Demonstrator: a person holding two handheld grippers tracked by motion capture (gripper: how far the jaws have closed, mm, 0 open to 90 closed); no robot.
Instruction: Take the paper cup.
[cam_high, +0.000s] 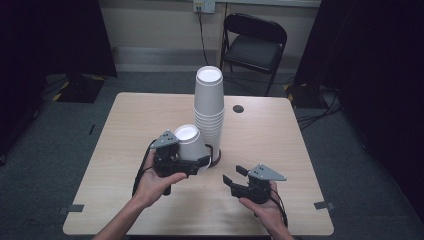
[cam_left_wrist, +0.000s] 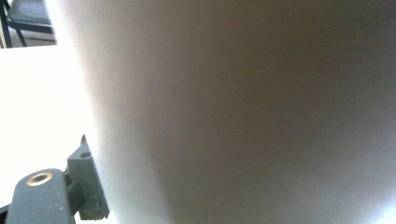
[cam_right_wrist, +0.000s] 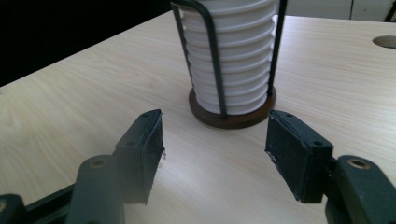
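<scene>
A tall stack of upturned white paper cups (cam_high: 209, 107) stands in a black wire holder on a round brown base (cam_right_wrist: 231, 116) at the middle of the wooden table (cam_high: 280, 145). My left gripper (cam_high: 192, 162) is shut on a single white cup (cam_high: 190, 142), held tilted just left of the stack with its bottom facing up. That cup's wall (cam_left_wrist: 243, 112) sits right against the camera in the left gripper view, beside one black pad (cam_left_wrist: 91, 191). My right gripper (cam_high: 234, 175) rests low, right of the holder, open and holding nothing. Its jaws (cam_right_wrist: 215, 135) point at the stack (cam_right_wrist: 229, 60).
A black folding chair (cam_high: 255, 42) stands beyond the table's far edge. A round cable hole (cam_high: 238, 108) lies in the tabletop right of the stack. Bare tabletop spreads to the far left and right.
</scene>
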